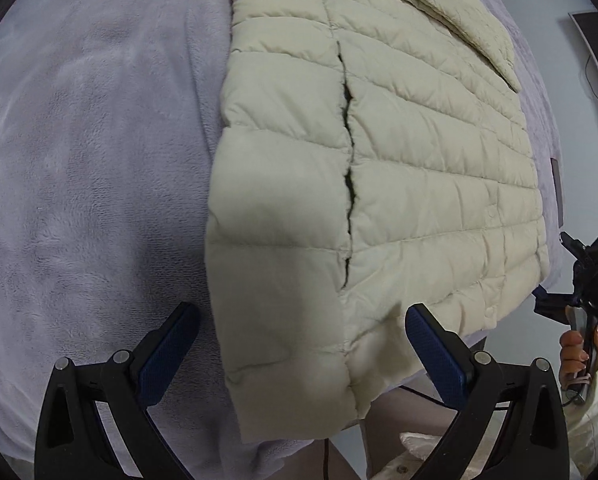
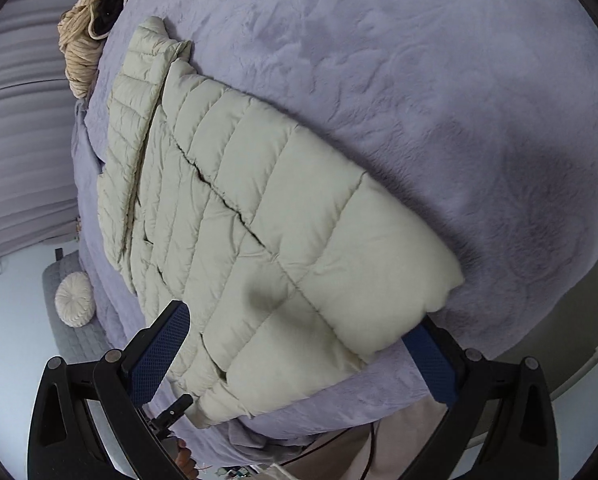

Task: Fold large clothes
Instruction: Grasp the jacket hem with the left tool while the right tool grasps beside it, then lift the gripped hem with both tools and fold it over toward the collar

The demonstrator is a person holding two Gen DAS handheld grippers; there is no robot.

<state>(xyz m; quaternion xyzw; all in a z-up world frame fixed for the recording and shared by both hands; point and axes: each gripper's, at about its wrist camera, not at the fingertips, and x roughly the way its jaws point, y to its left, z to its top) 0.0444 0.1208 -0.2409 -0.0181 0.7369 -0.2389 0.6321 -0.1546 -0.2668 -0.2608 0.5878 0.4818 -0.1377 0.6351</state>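
Left wrist view: the left gripper (image 1: 301,344) stood wide open with nothing between its fingers, its blue pads (image 1: 439,360) straddling the near hem of the cream quilted jacket (image 1: 379,160) from above. Contact with the fabric could not be confirmed. The jacket lay flat on the lavender blanket (image 1: 79,180), partly folded, a side panel turned inward along a dark seam line. Its long axis ran straight away from the left gripper toward the collar end. The hem corner overhung the bed edge, directly under the open jaws.

Right wrist view: the right gripper (image 2: 295,356) was likewise wide open and empty, hovering over the same hem end. The jacket (image 2: 279,220) stretched diagonally away up-left, toward a tan garment (image 2: 79,52) heaped at the far edge of the blanket (image 2: 419,80).

Judgement: both grippers sat at the hem end, about equally near. The coming move likely turns on taking the hem and carrying it along the long axis toward the collar.
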